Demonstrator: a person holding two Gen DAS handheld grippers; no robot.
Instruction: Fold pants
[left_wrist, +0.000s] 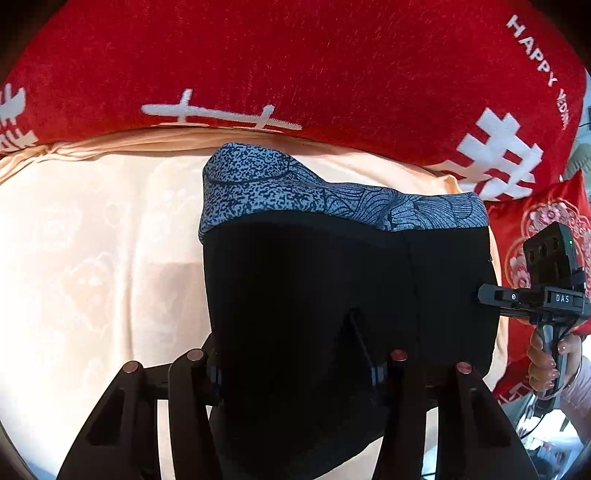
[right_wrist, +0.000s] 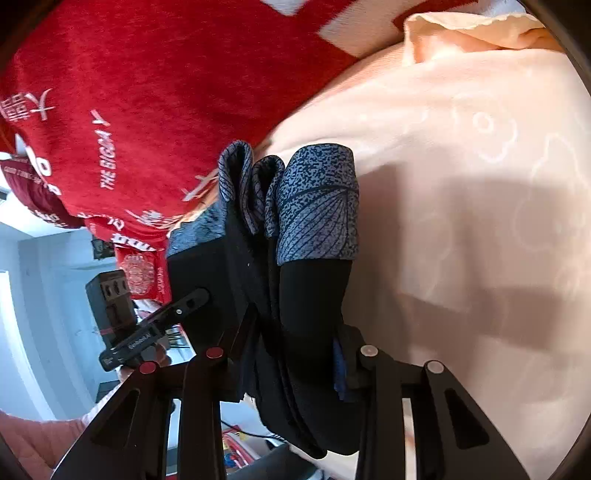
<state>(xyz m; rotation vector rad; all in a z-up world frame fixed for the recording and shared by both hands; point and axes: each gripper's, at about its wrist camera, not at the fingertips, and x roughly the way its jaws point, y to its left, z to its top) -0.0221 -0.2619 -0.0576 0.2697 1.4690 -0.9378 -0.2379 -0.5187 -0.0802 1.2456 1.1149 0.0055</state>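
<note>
In the left wrist view the pants (left_wrist: 314, 295) fill the centre as a black folded bundle with the blue speckled waistband (left_wrist: 332, 195) on the far edge, away from the camera. The left gripper (left_wrist: 295, 363) has the near edge of the bundle lying between its fingers, which stand fairly wide apart around the thick cloth; whether they truly pinch it or only bracket it cannot be told from here. The bundle lies on or just over the peach bed sheet (left_wrist: 92, 240), with a red blanket (left_wrist: 295, 66) beyond it. At the right edge the right gripper (left_wrist: 484, 295) comes in sideways, its tip touching the bundle's right side, held by the person's right hand (left_wrist: 546, 358). In the right wrist view the bundle runs straight ahead from the camera, black layers near and waistband (right_wrist: 317, 203) far, so its long axis follows the fingers. The right gripper (right_wrist: 291, 354) has several stacked layers of the pants (right_wrist: 310, 302) between its fingers and looks closed onto them. The left gripper (right_wrist: 192, 299) shows at the left, touching the bundle's side, with the bed sheet (right_wrist: 461, 184) to the right. Judging from both views, the two grippers meet the bundle roughly at right angles, each on its own edge, so the next move probably depends on lowering it flat onto the sheet.
</note>
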